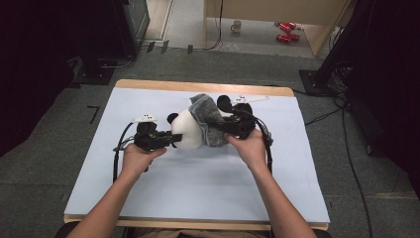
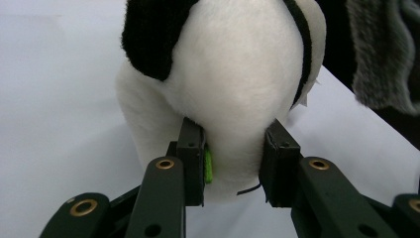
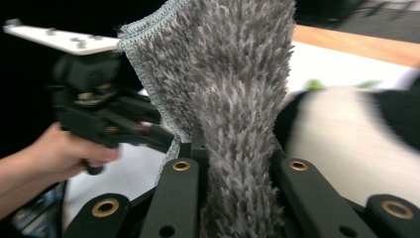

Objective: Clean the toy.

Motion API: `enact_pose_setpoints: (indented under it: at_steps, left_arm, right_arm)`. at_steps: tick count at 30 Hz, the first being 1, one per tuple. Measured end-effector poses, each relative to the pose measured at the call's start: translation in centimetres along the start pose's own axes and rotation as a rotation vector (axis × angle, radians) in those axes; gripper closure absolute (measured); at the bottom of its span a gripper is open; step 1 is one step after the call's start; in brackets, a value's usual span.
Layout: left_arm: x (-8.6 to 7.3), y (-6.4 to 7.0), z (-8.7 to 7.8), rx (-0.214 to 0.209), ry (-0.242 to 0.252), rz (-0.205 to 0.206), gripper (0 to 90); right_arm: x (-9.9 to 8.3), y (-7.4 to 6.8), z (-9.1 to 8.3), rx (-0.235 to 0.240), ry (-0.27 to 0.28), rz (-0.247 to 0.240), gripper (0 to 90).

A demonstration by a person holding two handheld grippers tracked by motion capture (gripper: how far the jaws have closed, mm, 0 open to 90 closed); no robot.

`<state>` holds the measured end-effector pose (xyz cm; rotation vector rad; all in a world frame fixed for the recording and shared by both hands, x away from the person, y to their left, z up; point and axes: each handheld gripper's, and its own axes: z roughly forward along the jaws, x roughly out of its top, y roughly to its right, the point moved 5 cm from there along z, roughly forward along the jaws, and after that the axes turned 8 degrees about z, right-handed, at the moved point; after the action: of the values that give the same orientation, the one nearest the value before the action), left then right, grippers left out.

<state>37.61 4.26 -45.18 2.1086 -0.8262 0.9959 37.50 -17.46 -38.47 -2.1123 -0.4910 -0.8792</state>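
Left tongs (image 2: 233, 163) pinch panda (image 2: 233, 74), right tongs (image 3: 233, 173) grey cloth (image 3: 233, 89), on white table (image 1: 198, 183).

The panda (image 1: 187, 130) lies mid-table (image 1: 198, 193), cloth (image 1: 208, 121) draped on its right.

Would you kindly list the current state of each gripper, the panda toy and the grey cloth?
Left gripper: shut on the panda toy, jaws pinching its white plush.
Right gripper: shut on the grey cloth, fabric bunched between its jaws.
Panda toy: lying on the table, partly draped by the cloth.
Grey cloth: crumpled, lying over the toy, one part lifted by the right gripper.
Table: covered with a light sheet.
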Motion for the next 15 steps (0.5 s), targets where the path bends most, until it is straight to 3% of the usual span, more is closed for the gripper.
enact_pose_setpoints:
  at_steps: [3,7,11,15]
  left_arm:
    - [0.1,0.3,0.1,0.011,-0.002,0.02,67.6]
    - [0.1,0.6,0.2,0.017,-0.005,0.035,67.4]
    - [-0.1,0.5,0.4,0.036,-0.028,0.042,67.2]
    - [-0.1,0.3,0.4,0.031,-0.022,0.046,65.9]
  right_arm:
    - [-0.5,-1.1,1.4,0.017,-0.028,-0.013,77.6]
    - [-1.3,-1.6,3.3,0.032,-0.061,-0.016,77.3]
    - [-2.2,-0.9,4.7,0.005,-0.086,-0.025,76.6]
    - [-2.2,-0.1,4.6,0.011,-0.085,-0.021,76.5]
